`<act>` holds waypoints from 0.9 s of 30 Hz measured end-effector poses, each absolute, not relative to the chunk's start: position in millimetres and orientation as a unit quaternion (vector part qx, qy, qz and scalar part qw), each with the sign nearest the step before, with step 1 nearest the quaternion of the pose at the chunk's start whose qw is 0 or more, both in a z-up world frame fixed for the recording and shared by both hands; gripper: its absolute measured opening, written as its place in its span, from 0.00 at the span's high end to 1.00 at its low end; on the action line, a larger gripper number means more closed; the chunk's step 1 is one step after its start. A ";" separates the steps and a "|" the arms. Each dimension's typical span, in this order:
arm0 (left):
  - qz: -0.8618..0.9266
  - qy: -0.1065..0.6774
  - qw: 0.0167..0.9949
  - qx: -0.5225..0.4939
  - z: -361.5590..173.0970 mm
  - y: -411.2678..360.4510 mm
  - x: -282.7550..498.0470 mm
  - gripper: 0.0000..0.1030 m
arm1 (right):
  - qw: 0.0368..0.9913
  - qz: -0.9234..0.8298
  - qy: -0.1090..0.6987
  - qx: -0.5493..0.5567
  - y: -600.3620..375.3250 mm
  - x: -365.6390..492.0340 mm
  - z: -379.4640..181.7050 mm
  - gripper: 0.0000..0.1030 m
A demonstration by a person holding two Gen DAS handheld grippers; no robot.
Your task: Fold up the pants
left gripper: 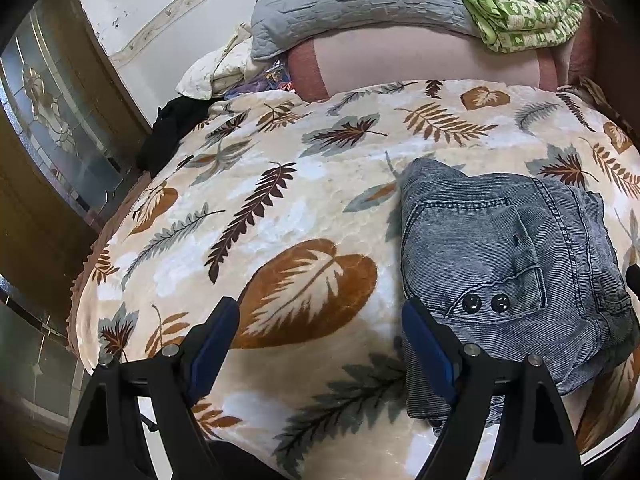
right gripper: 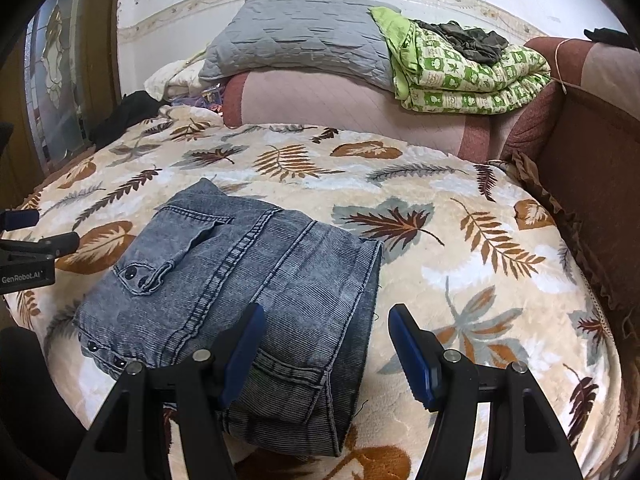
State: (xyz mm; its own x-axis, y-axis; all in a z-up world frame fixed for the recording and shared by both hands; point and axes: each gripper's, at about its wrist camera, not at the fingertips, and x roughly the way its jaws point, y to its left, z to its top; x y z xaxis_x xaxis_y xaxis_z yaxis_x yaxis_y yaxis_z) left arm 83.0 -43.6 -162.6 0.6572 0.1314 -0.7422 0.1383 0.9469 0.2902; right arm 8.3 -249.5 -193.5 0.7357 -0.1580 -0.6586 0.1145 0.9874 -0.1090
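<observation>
Blue-grey denim pants lie folded into a compact bundle on the leaf-patterned blanket, pocket and two snap buttons facing up. My left gripper hangs open just left of the bundle, with only blanket between its blue pads; its right finger overlaps the bundle's near-left edge. In the right wrist view the same pants sit left of centre. My right gripper is open over the bundle's near-right corner, its left finger above the denim. The left gripper shows at that view's left edge.
A grey quilted pillow and a green folded quilt with dark clothes on top rest on the pink bolster at the back. A brown padded headboard rises on the right. A wooden glass-paned door stands left, and a black garment lies at the blanket's far-left edge.
</observation>
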 end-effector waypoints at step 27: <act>-0.008 0.409 0.897 0.169 -155.7 -47.7 78.4 0.19 | 0.930 -0.079 0.354 -0.057 -244.4 7.5 -193.7 0.34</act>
